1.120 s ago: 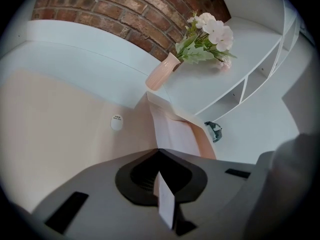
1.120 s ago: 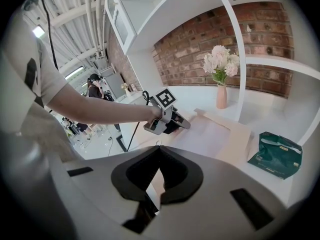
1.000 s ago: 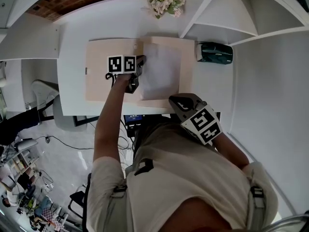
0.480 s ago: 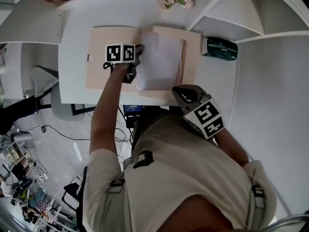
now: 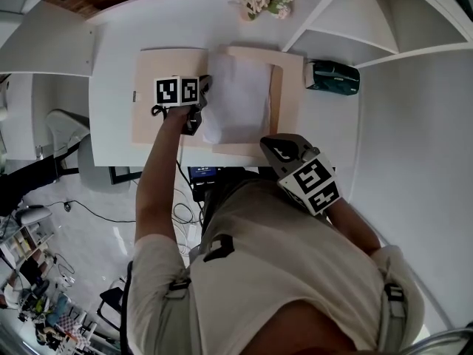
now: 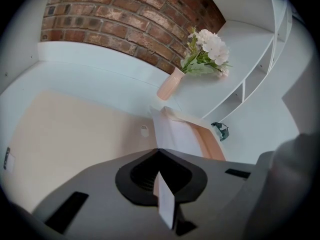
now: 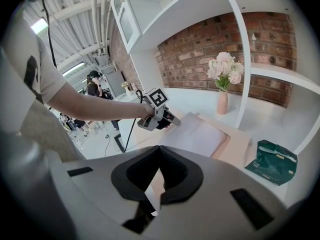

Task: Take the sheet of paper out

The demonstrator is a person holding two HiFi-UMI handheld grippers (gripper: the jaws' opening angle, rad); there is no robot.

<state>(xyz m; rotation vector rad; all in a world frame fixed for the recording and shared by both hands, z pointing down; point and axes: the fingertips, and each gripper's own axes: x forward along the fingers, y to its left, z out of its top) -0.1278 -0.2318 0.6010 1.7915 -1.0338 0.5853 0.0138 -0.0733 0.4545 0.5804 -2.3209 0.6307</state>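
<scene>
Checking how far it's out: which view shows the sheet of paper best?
Head view: from above, the sheet of paper spreads over the folder, the left gripper pinching its edge. The right gripper view shows it obliquely; the left gripper view, a foreshortened strip.

Bright, even daylight; strong fisheye bending with dark vignetted corners.

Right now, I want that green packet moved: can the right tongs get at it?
Probably not without letting go: the right tongs seem shut on the near edge of the folder. Otherwise the way looks free: only bare table lies between them and the green packet.
</scene>
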